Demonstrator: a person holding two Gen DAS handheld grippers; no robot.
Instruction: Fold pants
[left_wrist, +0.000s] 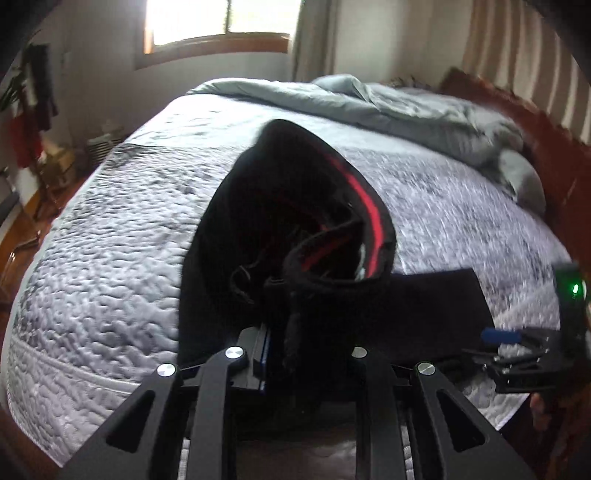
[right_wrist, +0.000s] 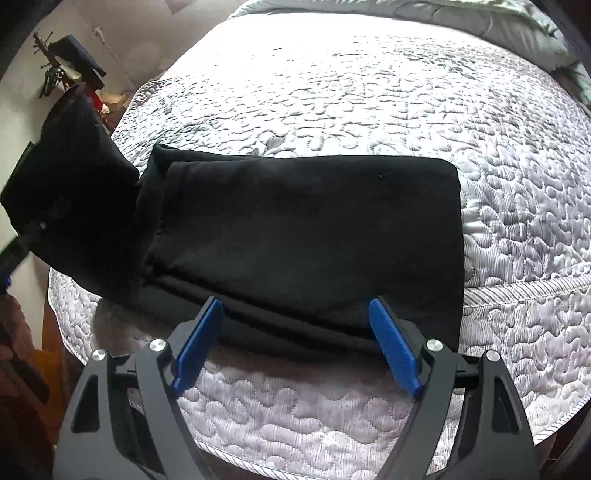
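Note:
Black pants (right_wrist: 303, 229) with a red-lined waistband (left_wrist: 365, 199) lie partly folded on the bed near its front edge. My left gripper (left_wrist: 295, 332) is shut on the waistband end and holds it lifted above the bed; that raised part shows at the left of the right wrist view (right_wrist: 74, 177). My right gripper (right_wrist: 295, 339) is open, its blue pads (right_wrist: 199, 343) on either side of the folded legs' near edge, just above the quilt. It also shows in the left wrist view (left_wrist: 517, 343).
The bed has a grey quilted cover (right_wrist: 369, 92). A crumpled grey duvet (left_wrist: 424, 114) lies at the head by a wooden headboard (left_wrist: 517, 122). A window (left_wrist: 221, 22) is behind, clutter and a coat stand (right_wrist: 55, 70) at the left.

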